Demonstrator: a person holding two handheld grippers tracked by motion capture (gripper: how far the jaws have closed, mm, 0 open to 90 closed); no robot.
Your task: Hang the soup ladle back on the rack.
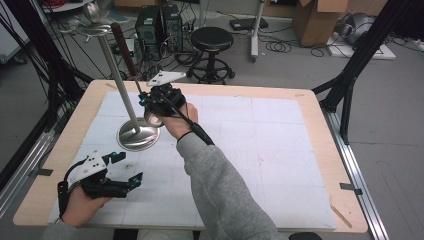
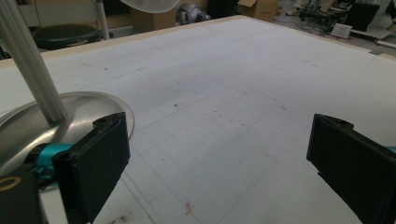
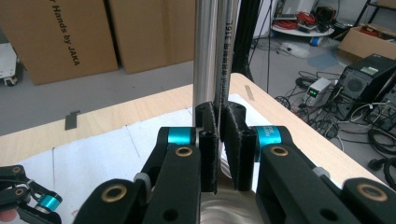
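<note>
Right gripper (image 1: 150, 100) is closed on the thin metal shaft of a long utensil (image 3: 223, 65) with a dark wooden handle (image 1: 123, 47); in the right gripper view the two black pads pinch the flat stamped blade edge-on, just in front of the stand's pole (image 3: 204, 51). The utensil is held upright and tilted, handle uppermost, beside the pole of a metal stand (image 1: 116, 80) whose round base (image 1: 138, 136) sits on the white mat (image 1: 260, 150) near the table's left half. The stand carries a small top plate with hooks (image 1: 92, 29); whether the utensil is hooked there I cannot tell. Left gripper (image 1: 112, 182) rests low near the front left edge of the table (image 1: 320, 115), jaws standing wide apart with nothing between them. Risks, as judged: the grip is on a narrow, smooth strip far below the heavy handle, so the utensil could pivot or slide in the pads. Any sideways push against the pole may tip the tall stand, since nothing steadies the base. Bringing the idle gripper to the base first would reduce this.
</note>
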